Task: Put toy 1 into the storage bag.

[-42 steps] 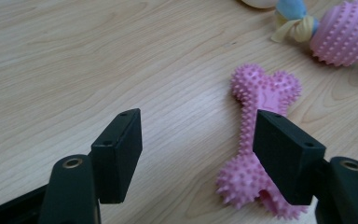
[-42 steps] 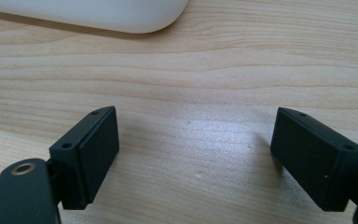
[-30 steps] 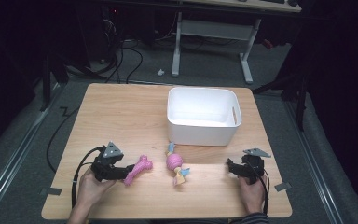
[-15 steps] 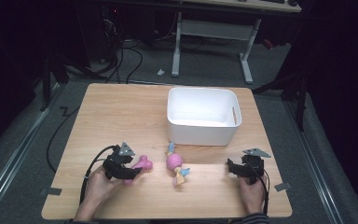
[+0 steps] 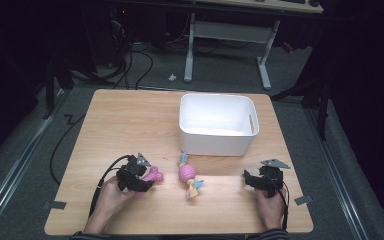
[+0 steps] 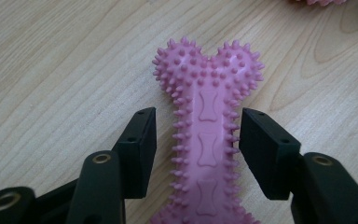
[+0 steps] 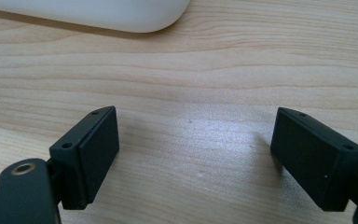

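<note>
Pink spiky rubber bone, three bone shapes embossed.

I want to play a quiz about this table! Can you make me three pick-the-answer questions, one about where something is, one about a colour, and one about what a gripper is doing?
1. Where is the bin?
A. far side of the table
B. on the floor
C. in a hand

2. What colour is the bone?
A. green
B. pink
C. black

3. How does the left gripper stand?
A. jaws either side of the bone, gaps showing
B. clamped on the bin
C. holding the ball toy

Answers:
1 A, it sits on the wood beyond the toys.
2 B, its spiky body is pink.
3 A, the jaws have just been closing, with the bone between them, not yet pressed.
</note>
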Motion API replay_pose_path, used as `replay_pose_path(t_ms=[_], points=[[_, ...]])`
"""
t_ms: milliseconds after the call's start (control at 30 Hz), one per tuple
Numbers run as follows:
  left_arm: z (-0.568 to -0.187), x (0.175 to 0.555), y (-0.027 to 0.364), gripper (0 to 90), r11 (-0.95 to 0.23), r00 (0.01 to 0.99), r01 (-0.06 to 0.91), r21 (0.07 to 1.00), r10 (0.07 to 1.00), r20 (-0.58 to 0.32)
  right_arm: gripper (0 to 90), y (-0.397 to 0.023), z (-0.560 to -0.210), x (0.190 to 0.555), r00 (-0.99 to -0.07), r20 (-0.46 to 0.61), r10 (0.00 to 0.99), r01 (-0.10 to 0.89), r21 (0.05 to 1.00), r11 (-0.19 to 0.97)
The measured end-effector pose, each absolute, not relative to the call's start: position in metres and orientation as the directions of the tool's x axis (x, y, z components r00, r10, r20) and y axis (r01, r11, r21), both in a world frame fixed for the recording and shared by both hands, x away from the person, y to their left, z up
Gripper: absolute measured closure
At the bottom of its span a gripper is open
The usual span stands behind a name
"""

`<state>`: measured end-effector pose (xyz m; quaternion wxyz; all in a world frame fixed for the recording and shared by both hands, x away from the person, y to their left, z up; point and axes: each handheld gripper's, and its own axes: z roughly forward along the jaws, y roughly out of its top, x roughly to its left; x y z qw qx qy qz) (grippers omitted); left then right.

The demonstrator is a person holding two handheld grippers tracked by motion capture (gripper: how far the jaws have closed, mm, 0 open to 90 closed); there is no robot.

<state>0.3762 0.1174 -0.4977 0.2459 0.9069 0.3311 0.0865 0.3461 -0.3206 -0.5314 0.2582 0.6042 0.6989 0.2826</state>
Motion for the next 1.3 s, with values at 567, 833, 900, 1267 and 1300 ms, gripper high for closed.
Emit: replay_pose_path(t_ms=[567,833,900,1267,1300], points=[[-0.494,0.377,0.119,59.1,-0.675,0.769,0.563,0.478,0.639,-0.004,15.2,-0.321,-0.531,0.346,-0.138,-0.02,0.99,0.698,0.707,0.112],[-0.487,0.379,0.127,59.1,-0.649,0.758,0.573,0.501,0.652,-0.022,15.2,-0.321,-0.531,0.346,-0.137,-0.019,0.99,0.698,0.708,0.111],[-0.482,0.38,0.13,59.1,-0.646,0.76,0.569,0.509,0.65,-0.023,15.2,-0.32,-0.531,0.346,-0.137,-0.019,0.99,0.698,0.707,0.11],[-0.468,0.381,0.133,59.1,-0.63,0.761,0.564,0.534,0.648,-0.039,15.5,-0.32,-0.531,0.346,-0.138,-0.019,0.99,0.698,0.708,0.111],[-0.468,0.381,0.133,59.1,-0.63,0.761,0.564,0.534,0.648,-0.039,15.5,-0.32,-0.531,0.346,-0.138,-0.019,0.99,0.698,0.708,0.111]])
